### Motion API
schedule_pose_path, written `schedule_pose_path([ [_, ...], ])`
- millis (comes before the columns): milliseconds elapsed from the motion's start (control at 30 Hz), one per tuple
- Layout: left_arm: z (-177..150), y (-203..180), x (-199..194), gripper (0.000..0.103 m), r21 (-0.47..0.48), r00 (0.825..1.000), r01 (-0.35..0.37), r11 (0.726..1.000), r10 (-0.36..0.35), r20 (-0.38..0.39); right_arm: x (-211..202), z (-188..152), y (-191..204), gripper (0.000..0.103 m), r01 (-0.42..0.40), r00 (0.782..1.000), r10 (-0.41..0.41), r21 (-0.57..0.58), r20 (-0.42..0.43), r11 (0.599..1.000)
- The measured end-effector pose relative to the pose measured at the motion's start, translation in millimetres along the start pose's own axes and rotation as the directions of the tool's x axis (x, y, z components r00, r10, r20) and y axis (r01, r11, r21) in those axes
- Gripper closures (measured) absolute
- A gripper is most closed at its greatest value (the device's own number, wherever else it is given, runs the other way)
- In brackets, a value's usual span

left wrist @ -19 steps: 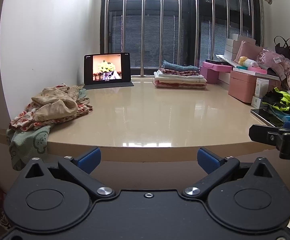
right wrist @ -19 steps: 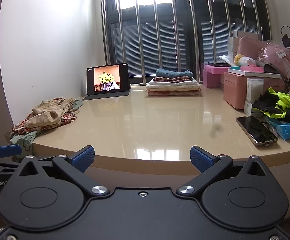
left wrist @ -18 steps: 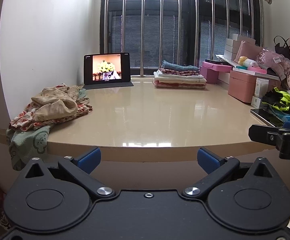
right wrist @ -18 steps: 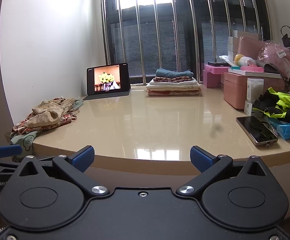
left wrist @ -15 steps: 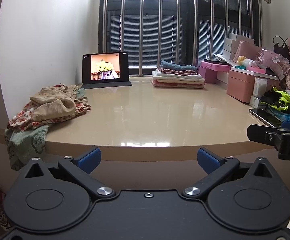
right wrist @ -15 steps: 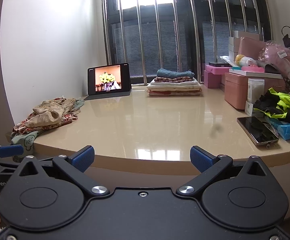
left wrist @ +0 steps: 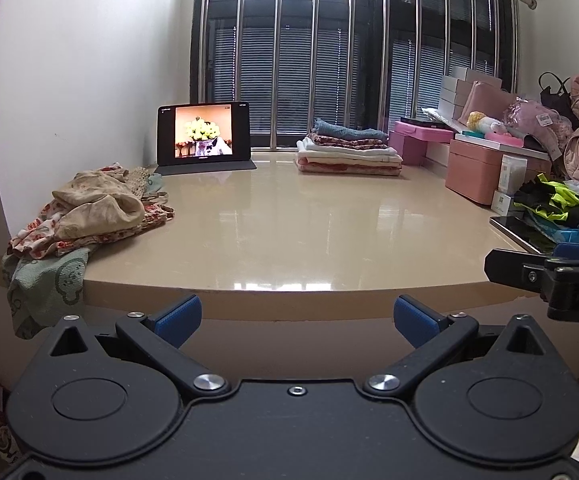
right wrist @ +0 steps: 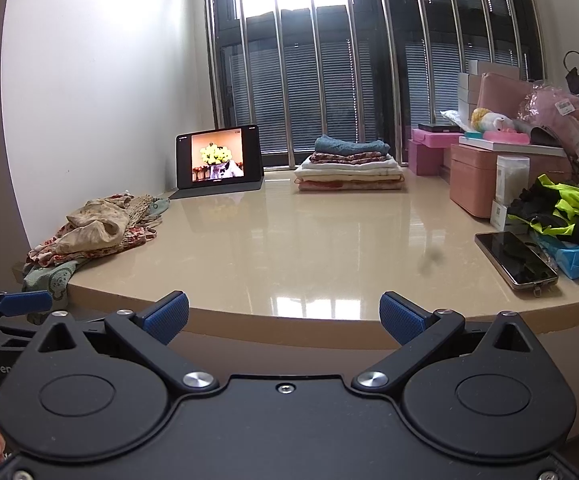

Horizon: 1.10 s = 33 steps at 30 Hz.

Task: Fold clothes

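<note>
A heap of unfolded clothes [left wrist: 89,216] [right wrist: 97,228] lies at the left end of the beige counter [left wrist: 309,236], with a green cloth hanging over the edge. A stack of folded clothes [left wrist: 347,152] [right wrist: 349,168] rests at the back by the window. My left gripper [left wrist: 297,318] stands open just in front of the counter's front edge, nothing between its blue pads. My right gripper [right wrist: 285,314] is open as well, short of the same edge and empty. Each gripper shows at the edge of the other's view.
A tablet [left wrist: 205,136] with a lit screen leans at the back left. Pink boxes [left wrist: 473,172], a black-and-yellow garment [right wrist: 557,208], a blue bag and a phone [right wrist: 515,260] crowd the right end. A barred window [left wrist: 329,60] runs behind.
Both views have shifted slightly; the grippers stay open in front of the counter and the clothes have not moved.
</note>
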State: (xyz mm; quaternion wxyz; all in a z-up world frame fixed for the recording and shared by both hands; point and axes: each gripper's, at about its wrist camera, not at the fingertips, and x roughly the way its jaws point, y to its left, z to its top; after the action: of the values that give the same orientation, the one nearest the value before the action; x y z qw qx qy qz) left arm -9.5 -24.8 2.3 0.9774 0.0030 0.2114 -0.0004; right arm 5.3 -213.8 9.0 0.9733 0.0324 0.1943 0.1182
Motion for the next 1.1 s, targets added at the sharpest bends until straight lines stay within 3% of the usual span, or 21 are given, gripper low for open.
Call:
schedule_pose_path([
  [733,2,-10,-4,0.000,-0.013,1.000,0.009,1.000,-0.009,-0.011,0,3,-1,0.000,-0.005,1.000,0.005,-0.003,-0.002,1.000],
  [833,0,10,2,0.000,-0.008,1.000,0.027,1.000,-0.028,-0.010,0,2,-1,0.000,-0.006,1.000,0.006,-0.004,-0.002,1.000],
  [1100,1,11,3,0.000,-0.009,0.999,0.029,1.000,-0.029,-0.013,0,3,-2,0.000,-0.006,1.000,0.006,-0.004,-0.002,1.000],
])
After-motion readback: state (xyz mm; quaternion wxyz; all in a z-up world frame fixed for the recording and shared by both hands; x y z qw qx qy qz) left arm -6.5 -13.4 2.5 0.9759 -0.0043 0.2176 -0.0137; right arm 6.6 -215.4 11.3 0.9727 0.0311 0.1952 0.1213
